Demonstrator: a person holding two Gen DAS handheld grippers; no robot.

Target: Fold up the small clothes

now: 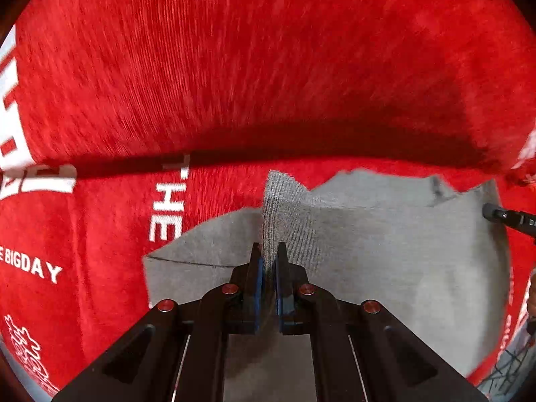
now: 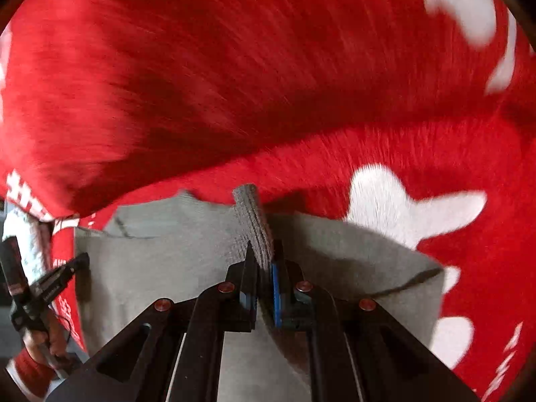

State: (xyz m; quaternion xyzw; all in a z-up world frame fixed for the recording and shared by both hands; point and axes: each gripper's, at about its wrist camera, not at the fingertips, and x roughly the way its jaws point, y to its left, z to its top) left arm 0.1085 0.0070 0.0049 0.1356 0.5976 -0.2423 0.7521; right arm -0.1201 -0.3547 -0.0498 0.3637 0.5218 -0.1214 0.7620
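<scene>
A small grey garment [image 1: 385, 251] hangs over a red cloth with white lettering [image 1: 234, 67]. My left gripper [image 1: 269, 261] is shut on the garment's ribbed edge [image 1: 284, 207] and holds it up. My right gripper [image 2: 264, 261] is shut on another ribbed edge [image 2: 251, 221] of the same grey garment [image 2: 160, 261]. The right gripper's tip shows at the right edge of the left wrist view [image 1: 509, 217]. The left gripper shows at the left of the right wrist view [image 2: 63, 278], with the hand that holds it below.
The red cloth [image 2: 234, 67] with white shapes fills the background in both views and folds across the middle. Both views are blurred by motion. A pale patterned surface [image 1: 509, 368] shows at the lower right edge.
</scene>
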